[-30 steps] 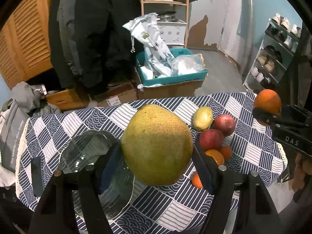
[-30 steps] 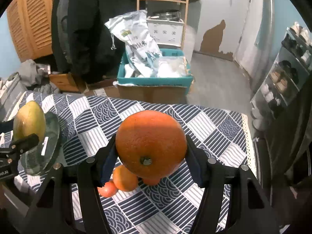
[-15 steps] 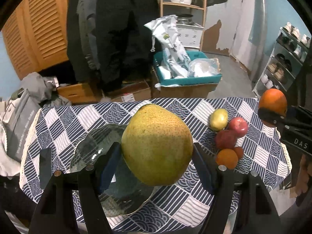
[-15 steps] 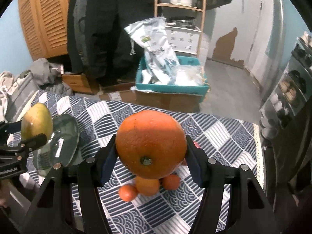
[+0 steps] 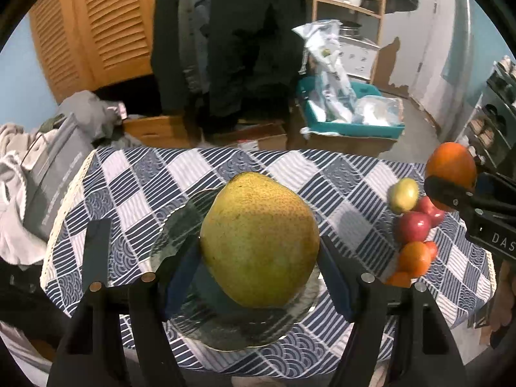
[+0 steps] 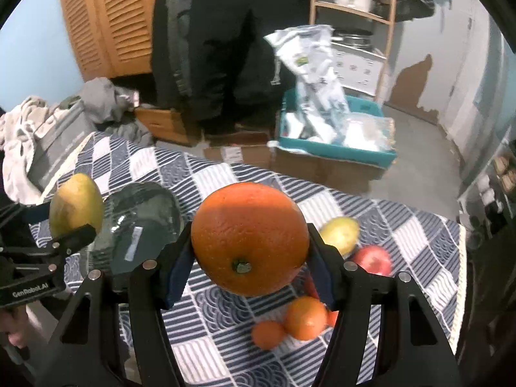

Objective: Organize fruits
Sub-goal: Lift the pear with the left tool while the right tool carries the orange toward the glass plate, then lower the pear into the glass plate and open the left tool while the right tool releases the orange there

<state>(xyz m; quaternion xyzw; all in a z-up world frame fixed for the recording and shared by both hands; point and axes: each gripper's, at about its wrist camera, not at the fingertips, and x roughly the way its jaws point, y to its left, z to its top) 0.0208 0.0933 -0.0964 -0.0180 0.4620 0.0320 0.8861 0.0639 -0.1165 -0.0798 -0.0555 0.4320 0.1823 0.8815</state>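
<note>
A: How far along is it?

B: Early. The left claw [image 5: 259, 258] is pinching the pear [image 5: 259, 242] above the glass plate [image 5: 180, 235], near the table's [image 5: 145, 187] left edge; the right claw [image 6: 250, 259] is gripping the big orange [image 6: 250, 238].

A: What's remaining?

B: The plate is sitting empty, and the small fruits [image 6: 303, 317] are waiting near the right edge.

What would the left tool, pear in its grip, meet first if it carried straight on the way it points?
Probably the glass plate on the tablecloth: it lies directly behind and below the pear held in the left tool, though depth is unclear.
</note>
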